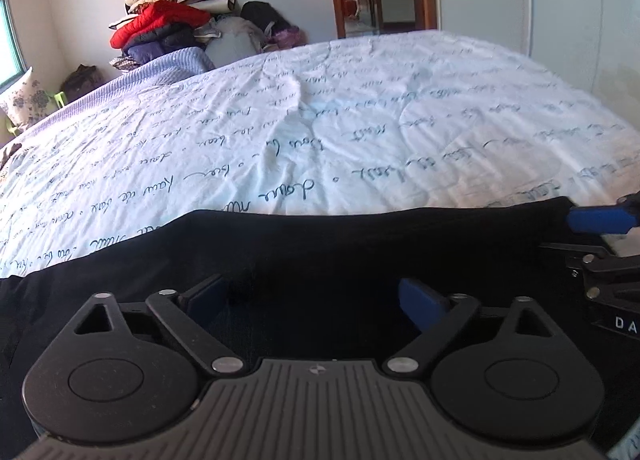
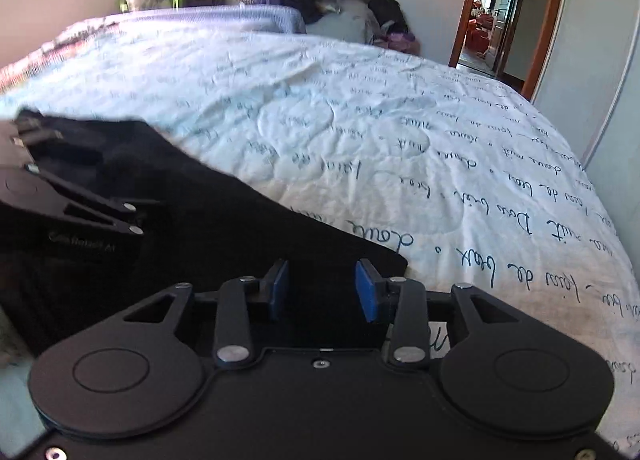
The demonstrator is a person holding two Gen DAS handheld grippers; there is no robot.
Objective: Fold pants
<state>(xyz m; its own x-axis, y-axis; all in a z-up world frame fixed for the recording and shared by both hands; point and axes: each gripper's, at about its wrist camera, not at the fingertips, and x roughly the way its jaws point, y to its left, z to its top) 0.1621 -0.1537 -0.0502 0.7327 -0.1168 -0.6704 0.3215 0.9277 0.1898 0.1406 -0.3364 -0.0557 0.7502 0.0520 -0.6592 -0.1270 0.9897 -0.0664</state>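
Observation:
Black pants [image 1: 320, 244] lie flat along the near side of a bed, their far edge straight against the white sheet. My left gripper [image 1: 314, 294] hovers low over the dark cloth, its blue pads spread wide with nothing pinched between them. Over the pants' corner [image 2: 372, 256] stands my right gripper [image 2: 322, 288], its pads [image 2: 366, 292] a narrow gap apart and clear of the fabric. One blue finger [image 1: 600, 220] of the right gripper shows at the right edge of the left wrist view. The left tool's black housing [image 2: 80, 220] rests over the pants [image 2: 220, 212] at the left.
The white bedsheet [image 1: 320, 120] printed with dark script [image 2: 400, 140] stretches far beyond the pants. A lavender blanket [image 1: 160, 72] lies at the far side. A heap of clothes [image 1: 168, 20] is stacked against the back wall, and a doorway [image 2: 500, 8] stands open at the right.

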